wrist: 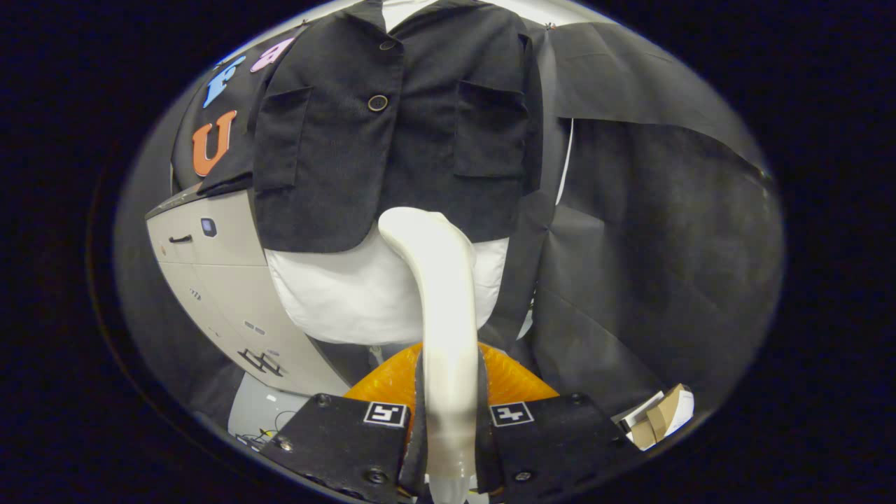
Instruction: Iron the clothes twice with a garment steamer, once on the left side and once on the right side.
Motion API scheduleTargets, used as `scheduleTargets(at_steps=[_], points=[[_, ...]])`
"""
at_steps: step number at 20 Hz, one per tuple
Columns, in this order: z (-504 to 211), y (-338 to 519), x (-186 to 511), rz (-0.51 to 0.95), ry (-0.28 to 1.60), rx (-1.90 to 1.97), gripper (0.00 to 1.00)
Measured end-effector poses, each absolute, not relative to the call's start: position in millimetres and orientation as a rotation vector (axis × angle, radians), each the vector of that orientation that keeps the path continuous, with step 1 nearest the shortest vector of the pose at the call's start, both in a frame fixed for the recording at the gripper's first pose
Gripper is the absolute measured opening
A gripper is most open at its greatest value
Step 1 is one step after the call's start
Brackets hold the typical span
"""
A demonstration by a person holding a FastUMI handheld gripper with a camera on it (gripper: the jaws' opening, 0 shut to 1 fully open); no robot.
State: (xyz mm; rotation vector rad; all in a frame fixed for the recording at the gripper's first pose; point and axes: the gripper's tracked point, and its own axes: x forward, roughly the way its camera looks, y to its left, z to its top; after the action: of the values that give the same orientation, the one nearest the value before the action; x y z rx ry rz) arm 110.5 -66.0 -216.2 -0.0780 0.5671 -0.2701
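The tongs (448, 448) are clamped on the handle of the garment steamer (441, 308), both fingers pressing its sides, and the handle rises straight ahead between them to a curved head. That head sits at the lower hem of the black jacket (392, 133), just right of the jacket's centre line, where the dark cloth ends and the white garment (336, 294) beneath it shows; whether the head touches the fabric cannot be told. The jacket hangs upright beyond the fingers, buttoned, with one patch pocket on each side and a round button (377, 103) near its front edge. To the left of the jacket stands a beige cabinet (224, 287), its face close to the jacket's left hem, leaving little room on that side. To the right hangs the black cloth wall (644, 245), its folds just beside the jacket's right edge, with more open room further right. Below the white garment, just ahead of the fingers, lies an orange ribbed part (511, 381). Small cardboard boxes (661, 416) lie low on the right, well apart from the steamer.
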Motion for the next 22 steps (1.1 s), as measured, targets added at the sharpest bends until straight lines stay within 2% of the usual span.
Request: scheduleTargets(at_steps=[5, 16, 22], points=[[-190.8, -58.7, 86.5, -0.293, 0.532, -0.053, 0.30], [-109.3, -43.6, -21.0, -0.288, 0.458, -0.083, 0.30], [-51.2, -19.1, -66.4, -0.197, 0.329, -0.069, 0.30]])
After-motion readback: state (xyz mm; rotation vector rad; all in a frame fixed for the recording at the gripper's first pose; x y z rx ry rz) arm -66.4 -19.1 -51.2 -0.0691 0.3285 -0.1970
